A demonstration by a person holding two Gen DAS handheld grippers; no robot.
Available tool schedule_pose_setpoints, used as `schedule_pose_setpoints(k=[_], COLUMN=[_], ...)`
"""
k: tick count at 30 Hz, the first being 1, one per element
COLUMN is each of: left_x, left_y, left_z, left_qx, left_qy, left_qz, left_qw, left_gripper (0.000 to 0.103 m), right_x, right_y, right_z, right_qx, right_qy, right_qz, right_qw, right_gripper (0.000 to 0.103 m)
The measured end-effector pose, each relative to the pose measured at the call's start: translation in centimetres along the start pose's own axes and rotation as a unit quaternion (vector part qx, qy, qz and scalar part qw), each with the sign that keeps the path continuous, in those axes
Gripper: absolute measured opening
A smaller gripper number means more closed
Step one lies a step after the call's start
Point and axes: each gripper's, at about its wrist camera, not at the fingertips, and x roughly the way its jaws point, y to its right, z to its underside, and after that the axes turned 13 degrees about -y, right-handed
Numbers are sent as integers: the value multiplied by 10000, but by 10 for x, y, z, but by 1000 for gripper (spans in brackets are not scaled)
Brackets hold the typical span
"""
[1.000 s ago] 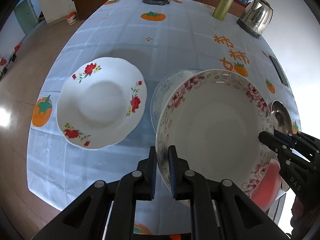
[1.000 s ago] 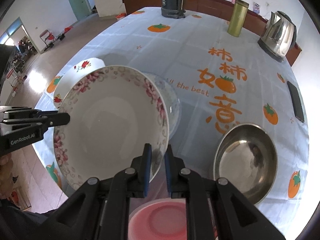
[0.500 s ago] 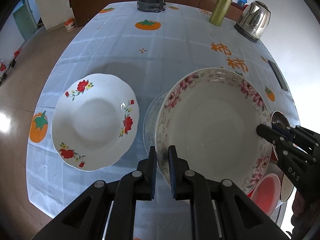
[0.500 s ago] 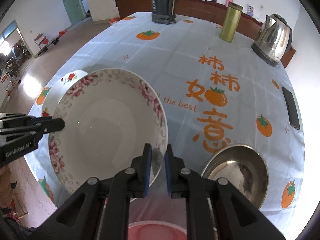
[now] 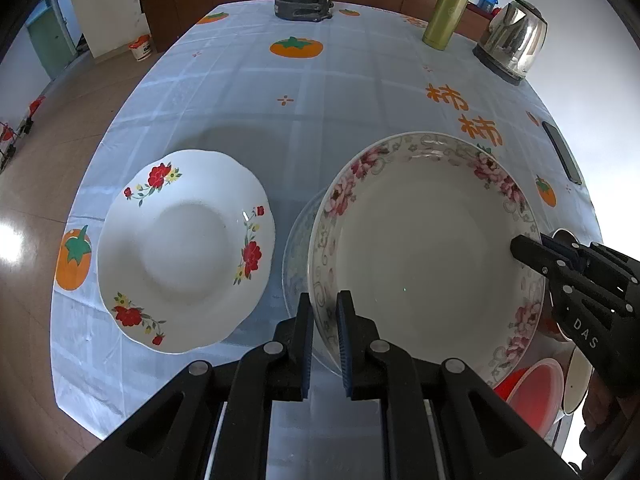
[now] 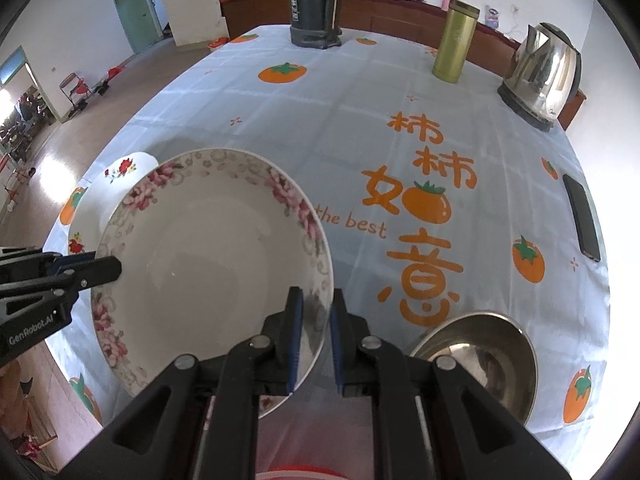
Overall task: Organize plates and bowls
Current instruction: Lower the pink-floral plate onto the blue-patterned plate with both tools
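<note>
Plate [image 5: 184,252] with red flowers lying near the table's left edge, flat on the cloth [image 5: 320,104]. Sitting just right of it, a pale plate [image 5: 298,256], mostly hidden under the bowl [image 5: 424,256]. Being held above that plate, tilted, between both tools: the big pink-flowered bowl, over the front middle of the table.

Left gripper [image 5: 323,332] clamping the bowl's near-left rim, one pad inside, one outside, pads nearly together on the thin wall. Right gripper [image 6: 316,332] pinching the opposite rim the same way, fingers almost closed on the porcelain; showing in the left view as a dark tool [image 5: 560,264] reaching in from the right.

Standing at the far edge: a dark jug [image 6: 316,4], then a green flask [image 6: 456,42], then a steel kettle [image 6: 544,76] toward the far right corner. Lying near the right edge, a phone [image 6: 582,218]. Sitting near the front right corner, a steel bowl [image 6: 480,364], well apart from the flowered one. Peeking at the front edge, a red bowl [image 5: 532,392] and beside it a cream cup [image 5: 576,380], partly hidden behind the right tool.
</note>
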Motion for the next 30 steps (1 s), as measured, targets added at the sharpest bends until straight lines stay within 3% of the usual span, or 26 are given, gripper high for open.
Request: schedule_pose_setpoints(k=[30], left_x=[9], left_y=[-1], left_z=[-8], left_qx=[-105], left_qy=[-137], left_qz=[-59], left_qw=[9998], left_gripper=[13], right_x=[12], right_y=[4], right_z=[-18], right_qx=[46], right_qy=[-97], right_qz=[9], right_qw=[9999], right_gripper=[14])
